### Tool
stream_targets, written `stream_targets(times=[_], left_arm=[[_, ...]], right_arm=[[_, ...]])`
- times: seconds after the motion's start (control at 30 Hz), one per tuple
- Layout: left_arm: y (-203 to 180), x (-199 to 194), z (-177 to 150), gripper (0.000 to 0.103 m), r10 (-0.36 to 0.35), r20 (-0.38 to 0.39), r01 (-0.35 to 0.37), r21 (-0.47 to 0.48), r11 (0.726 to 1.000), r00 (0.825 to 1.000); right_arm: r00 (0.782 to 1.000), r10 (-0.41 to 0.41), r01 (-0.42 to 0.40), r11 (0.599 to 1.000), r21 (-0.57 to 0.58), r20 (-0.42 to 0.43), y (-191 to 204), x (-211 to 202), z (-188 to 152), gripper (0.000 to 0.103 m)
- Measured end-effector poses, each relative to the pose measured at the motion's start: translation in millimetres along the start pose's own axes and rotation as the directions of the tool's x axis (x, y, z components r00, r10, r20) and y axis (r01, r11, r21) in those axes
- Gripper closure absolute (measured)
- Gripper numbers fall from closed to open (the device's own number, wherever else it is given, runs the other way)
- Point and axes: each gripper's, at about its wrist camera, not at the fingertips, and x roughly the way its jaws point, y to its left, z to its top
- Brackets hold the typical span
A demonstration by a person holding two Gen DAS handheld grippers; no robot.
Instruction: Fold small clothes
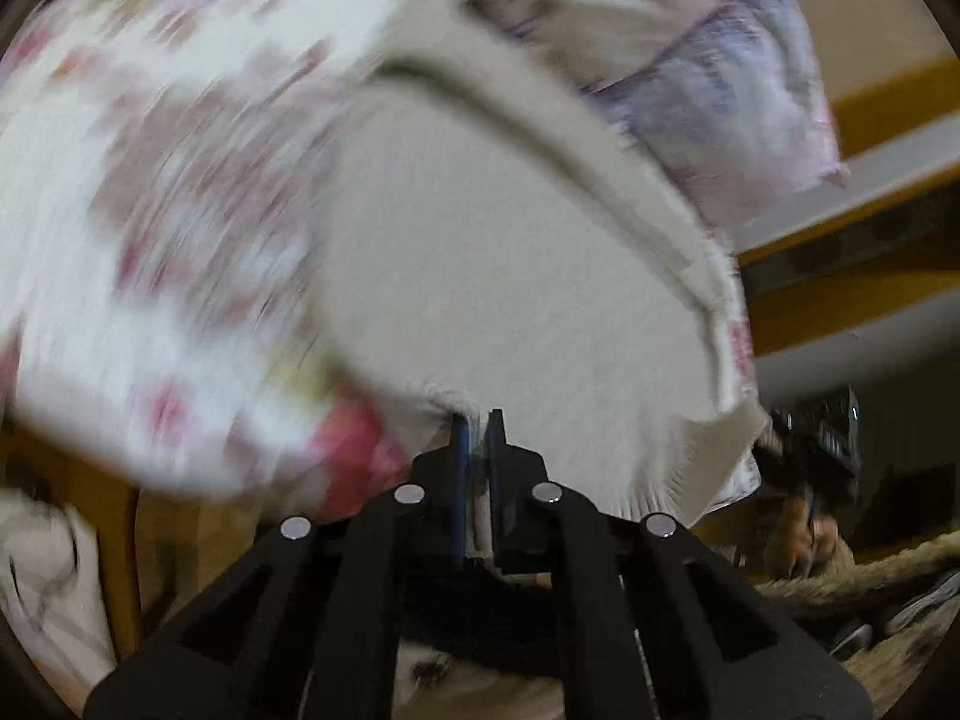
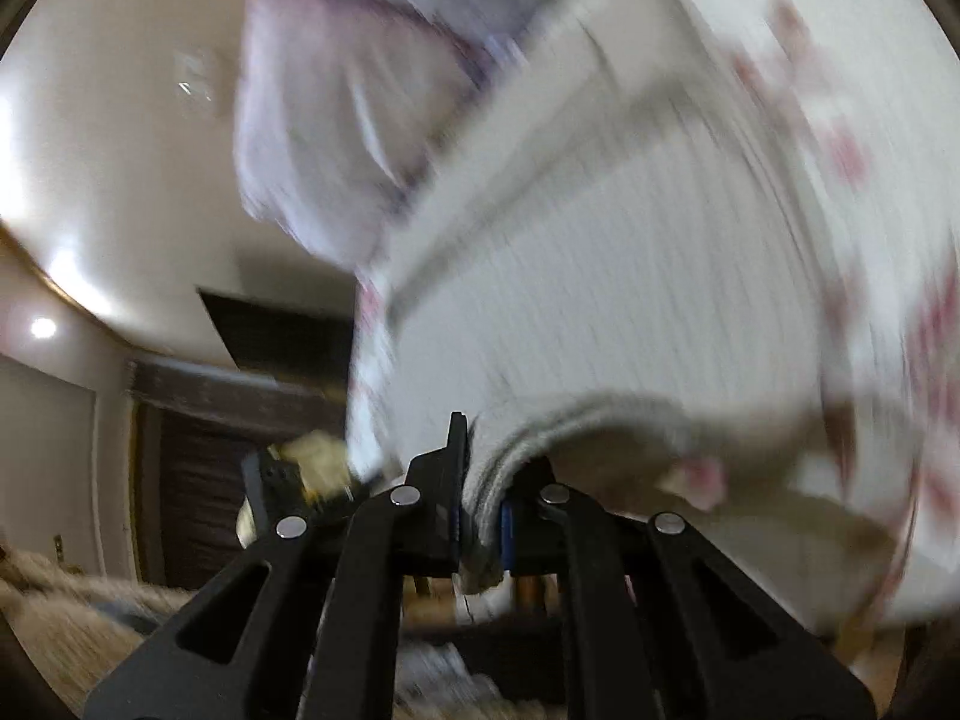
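A small white garment with a pink floral print [image 1: 180,180] hangs in the air, blurred by motion. Its plain white inner side [image 1: 510,288] faces the left wrist camera. My left gripper [image 1: 478,420] is shut on its edge. In the right wrist view the same garment [image 2: 630,276] fills the upper right, ribbed white with pink marks. My right gripper [image 2: 480,450] is shut on a thick rolled edge of it. The right gripper also shows in the left wrist view [image 1: 822,438] at the garment's far corner, and the left one in the right wrist view [image 2: 300,474].
A pale lilac patterned cloth [image 1: 738,96] hangs behind the garment, also in the right wrist view [image 2: 336,120]. Wooden furniture [image 1: 120,528] is at lower left, a woven rug [image 1: 870,588] below right. A dark doorway [image 2: 198,480] and ceiling lights [image 2: 42,327] show beyond.
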Motion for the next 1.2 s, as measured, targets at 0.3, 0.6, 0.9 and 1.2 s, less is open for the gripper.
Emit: stream_targets(times=[0.3,0.6,0.9,1.2], left_arm=[[-22,15,218,0.084,0.023,0.33,-0.047,0.062,0.997,0.944],[33,60,210,0.032,0.133,0.114,-0.134,0.007,0.991,0.985],[46,95,202,0.088,-0.01,0.103,0.025,-0.15,0.988,0.995],[-144,141,211,0.09,-0.474,0.059,0.476,-0.022,0.879,0.879]], right_arm=[[0.929,-0.094,0.093,0.995,0.02,0.358,14,20,168,0.08],[0.933,-0.229,0.203,0.972,0.118,0.277,-17,30,148,0.025],[0.941,-0.221,0.176,0.966,0.188,0.258,-40,17,130,0.025],[0.899,-0.269,0.226,0.961,0.159,0.347,-41,-36,131,0.025]])
